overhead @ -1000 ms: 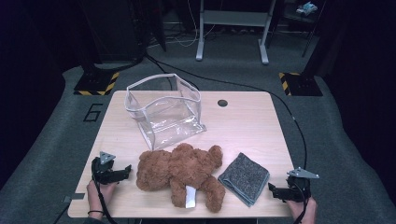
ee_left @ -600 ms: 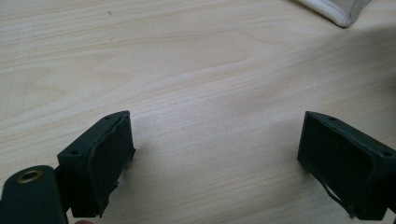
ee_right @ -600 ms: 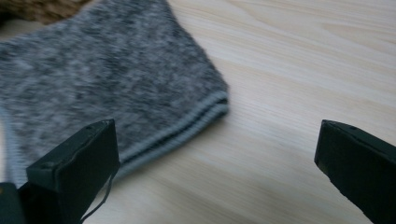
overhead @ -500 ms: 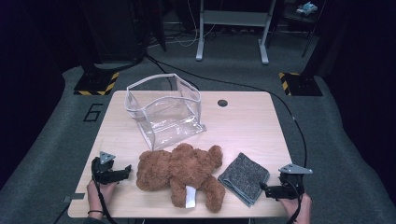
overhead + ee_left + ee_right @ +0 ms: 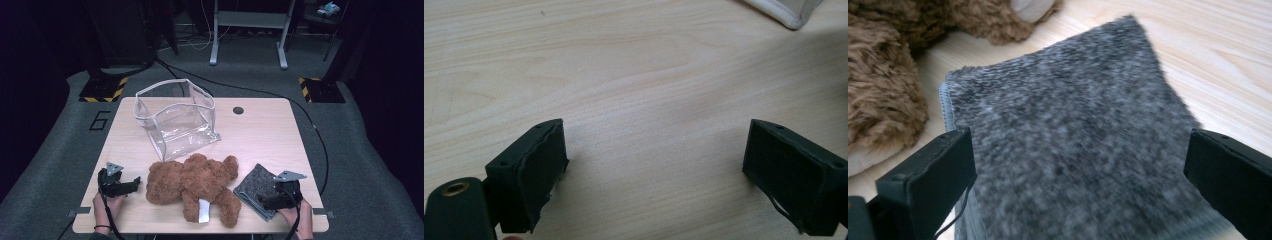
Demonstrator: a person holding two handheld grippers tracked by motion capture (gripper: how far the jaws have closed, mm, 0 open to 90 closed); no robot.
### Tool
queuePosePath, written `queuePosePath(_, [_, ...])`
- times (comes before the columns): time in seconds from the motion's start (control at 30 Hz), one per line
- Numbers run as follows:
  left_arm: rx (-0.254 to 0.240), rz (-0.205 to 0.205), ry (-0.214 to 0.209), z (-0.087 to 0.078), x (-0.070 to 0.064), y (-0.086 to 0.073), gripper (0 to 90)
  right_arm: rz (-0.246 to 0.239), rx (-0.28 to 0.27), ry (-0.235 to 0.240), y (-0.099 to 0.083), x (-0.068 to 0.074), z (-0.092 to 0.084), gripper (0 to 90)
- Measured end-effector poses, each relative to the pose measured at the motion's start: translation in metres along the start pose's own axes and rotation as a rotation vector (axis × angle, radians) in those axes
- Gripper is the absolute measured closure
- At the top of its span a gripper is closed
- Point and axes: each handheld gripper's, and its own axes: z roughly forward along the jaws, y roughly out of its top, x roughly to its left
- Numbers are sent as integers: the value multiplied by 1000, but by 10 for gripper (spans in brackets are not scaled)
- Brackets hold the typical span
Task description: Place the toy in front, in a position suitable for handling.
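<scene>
Both tongs are gaping wide with nothing in them, and the right gripper (image 5: 266,202) is hanging over the grey cloth (image 5: 1073,135), so it may be bumping the teddy bear (image 5: 192,182) just beside it while the left gripper (image 5: 131,184) is waiting on the table (image 5: 260,130).

The table (image 5: 260,135) is lit evenly from above while the room around it sinks into near black. The high view is soft and grainy. In the right gripper view the grey cloth (image 5: 1073,130) is blurred; the left gripper view shows crisp wood grain and soft shadows.

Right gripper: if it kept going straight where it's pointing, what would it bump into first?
Probably the grey fuzzy cloth: it lies right ahead of the open right gripper. The brown teddy bear sits off to one side.
</scene>
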Motion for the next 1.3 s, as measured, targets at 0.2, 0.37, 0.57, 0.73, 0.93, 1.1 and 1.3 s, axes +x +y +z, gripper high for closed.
queuePosePath(0.2, [2, 4, 1, 0, 0, 0, 100, -21, 45, -13, 5, 5, 21, 0])
queuePosePath(0.37, [1, 5, -2, 0, 0, 0, 102, -16, 98, -23, 4, 8, 31, 123])
queuePosePath(0.57, [-6, 4, -1, 0, 0, 0, 111, -15, 101, -55, 2, 10, 32, 158])
queuePosePath(0.73, [-7, 6, 0, 0, 0, 0, 111, -32, 102, -50, 3, 9, 29, 282])
queuePosePath(0.93, [-8, 13, 4, 0, 0, 0, 111, -8, 86, -48, 3, 8, 25, 516])
queuePosePath(1.1, [-2, 13, -1, -1, 0, 0, 114, 4, 57, -53, 0, 6, 24, 668])
queuePosePath(1.3, [-2, 14, 0, -1, -1, 0, 114, 23, 20, -63, -2, 6, 20, 716])
